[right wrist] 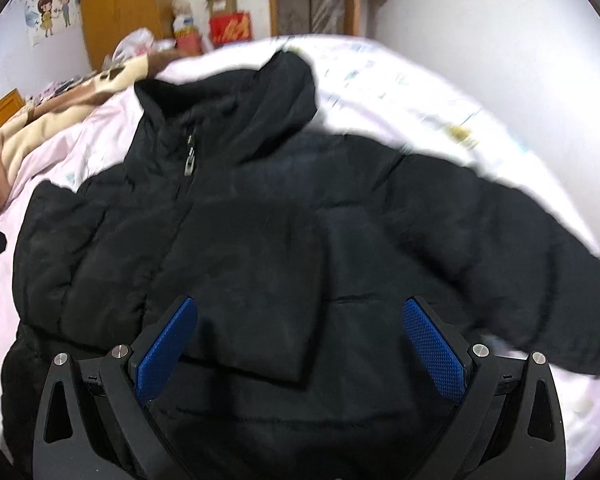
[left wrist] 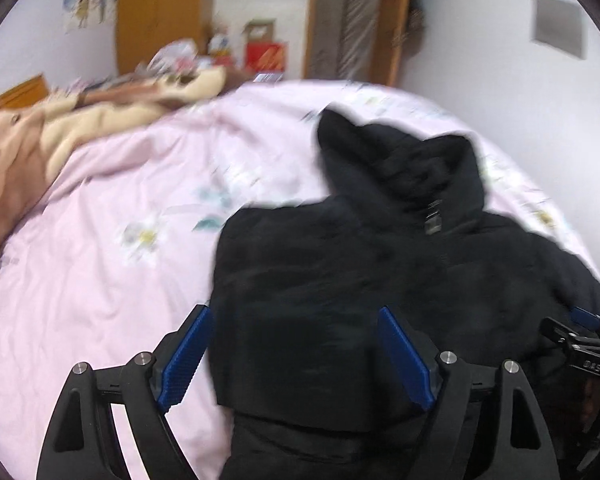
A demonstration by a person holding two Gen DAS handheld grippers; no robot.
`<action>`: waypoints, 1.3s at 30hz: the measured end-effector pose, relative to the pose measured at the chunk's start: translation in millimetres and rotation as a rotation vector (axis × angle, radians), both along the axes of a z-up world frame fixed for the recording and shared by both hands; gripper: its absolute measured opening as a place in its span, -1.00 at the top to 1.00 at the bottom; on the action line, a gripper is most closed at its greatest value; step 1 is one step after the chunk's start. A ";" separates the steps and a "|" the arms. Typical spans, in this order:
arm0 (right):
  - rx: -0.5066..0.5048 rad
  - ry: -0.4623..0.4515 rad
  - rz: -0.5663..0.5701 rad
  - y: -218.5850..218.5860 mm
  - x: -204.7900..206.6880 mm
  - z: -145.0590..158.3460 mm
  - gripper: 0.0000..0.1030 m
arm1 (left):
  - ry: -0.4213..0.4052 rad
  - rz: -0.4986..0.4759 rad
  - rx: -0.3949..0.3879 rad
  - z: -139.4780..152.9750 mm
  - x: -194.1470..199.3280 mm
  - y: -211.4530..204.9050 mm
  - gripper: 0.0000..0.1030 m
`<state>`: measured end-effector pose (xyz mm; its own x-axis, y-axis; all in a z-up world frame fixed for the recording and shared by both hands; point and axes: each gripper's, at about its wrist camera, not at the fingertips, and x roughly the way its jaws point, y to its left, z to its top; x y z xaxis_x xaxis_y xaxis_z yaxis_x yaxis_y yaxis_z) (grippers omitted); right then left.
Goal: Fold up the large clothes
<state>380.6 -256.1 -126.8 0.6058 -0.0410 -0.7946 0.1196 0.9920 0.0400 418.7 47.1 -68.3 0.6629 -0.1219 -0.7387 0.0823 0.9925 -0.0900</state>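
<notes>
Pink floral bedding point(left wrist: 100, 280) is spread beneath a black hooded puffer jacket point(right wrist: 240, 240), laid front-up with its zipper point(right wrist: 190, 160) closed and one sleeve folded across the chest. Both the left gripper point(left wrist: 296, 354) and the right gripper point(right wrist: 300, 344) are held released above it, nothing clasped. Padded fabric may spring back, so the folded sleeve could be undone if only a thin layer is pinched.

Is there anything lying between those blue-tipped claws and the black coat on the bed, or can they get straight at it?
Nothing visible is in the way. Both the left gripper and the right gripper hang open right over the black jacket, which lies on the pink bedsheet. The beige blanket is well off to the side.
</notes>
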 end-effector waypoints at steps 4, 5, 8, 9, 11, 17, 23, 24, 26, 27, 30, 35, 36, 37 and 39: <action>0.145 0.044 -0.003 0.9 14.9 -17.0 0.16 | 0.070 0.044 0.020 -20.3 11.6 5.5 -0.64; 0.145 0.044 -0.003 0.9 14.9 -17.0 0.48 | 0.063 0.034 0.027 -22.6 11.9 4.3 -0.64; 0.121 -0.018 0.026 3.6 18.6 -3.9 0.86 | 0.050 0.015 0.036 -23.3 15.5 -0.3 -0.64; 0.104 -0.049 0.032 3.0 19.1 3.8 0.87 | 0.039 0.009 0.038 -21.7 16.7 -2.3 -0.64; 0.061 -0.107 0.025 -1.6 22.3 19.4 0.87 | 0.022 0.005 0.053 -18.5 21.6 -7.9 -0.64; -0.036 -0.104 -0.034 -16.9 43.1 23.9 0.87 | 0.047 0.000 0.111 -24.0 51.1 -29.3 -0.64; -0.117 -0.020 -0.059 -19.8 53.7 -11.1 0.87 | 0.107 0.030 0.098 -47.1 77.0 -34.3 -0.63; -0.125 -0.009 -0.057 -20.4 55.1 -18.0 0.86 | 0.119 0.035 0.092 -50.1 80.0 -33.7 -0.65; -0.135 0.007 -0.054 -20.2 54.1 -22.9 0.85 | 0.121 0.041 0.083 -52.7 82.8 -33.2 -0.66; -0.136 0.011 -0.055 -20.3 53.5 -24.0 0.84 | 0.121 0.035 0.089 -53.6 83.1 -33.4 -0.68; -0.132 0.027 -0.062 -22.9 53.8 -26.8 0.74 | 0.148 0.039 0.090 -57.3 86.1 -30.4 -0.77; -0.082 0.004 -0.098 -32.9 41.7 -11.4 0.52 | 0.150 0.056 0.060 -39.5 69.5 -23.6 -0.76; -0.078 -0.005 -0.105 -35.3 37.1 -6.0 0.50 | 0.146 0.054 0.064 -34.6 63.8 -24.4 -0.76; -0.060 -0.025 -0.110 -39.5 22.8 9.1 0.47 | 0.136 0.053 0.067 -28.0 56.6 -25.4 -0.76; -0.056 -0.040 -0.113 -41.7 12.7 18.1 0.15 | 0.109 0.034 0.054 -10.5 36.7 -28.8 -0.76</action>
<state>393.3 -297.9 -108.6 0.6255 -0.1548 -0.7647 0.2304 0.9731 -0.0085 455.4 18.3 -78.8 0.5811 -0.0593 -0.8117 0.0414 0.9982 -0.0433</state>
